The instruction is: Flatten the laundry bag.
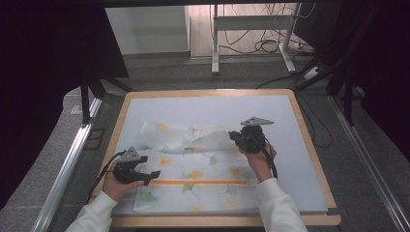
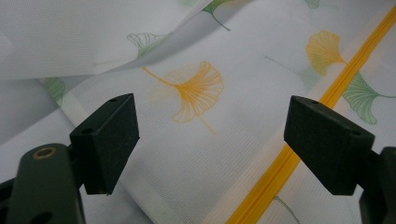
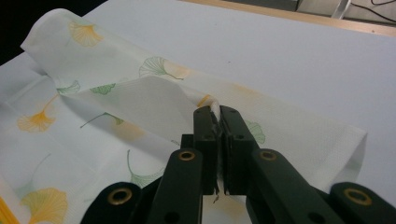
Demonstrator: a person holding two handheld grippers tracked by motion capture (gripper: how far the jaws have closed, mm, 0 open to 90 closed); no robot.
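Note:
A white mesh laundry bag (image 1: 193,174) printed with ginkgo leaves lies on the pale mat, an orange zipper (image 1: 203,182) running across its near part. Its far part is folded over and rumpled. My right gripper (image 1: 238,138) is shut on a pinch of that folded fabric; in the right gripper view the white cloth (image 3: 154,100) is squeezed between the two black jaws of the right gripper (image 3: 218,112). My left gripper (image 1: 152,175) stands open low over the bag's near-left part. In the left gripper view its pads (image 2: 109,140) straddle the mesh (image 2: 196,88) and the zipper (image 2: 280,163), nothing gripped.
The pale mat (image 1: 290,125) covers a wooden table (image 1: 309,145) whose rim shows all round. Beyond the far edge are grey floor, a desk frame (image 1: 251,29) and loose cables. Metal rails (image 1: 67,169) run along both sides of the table.

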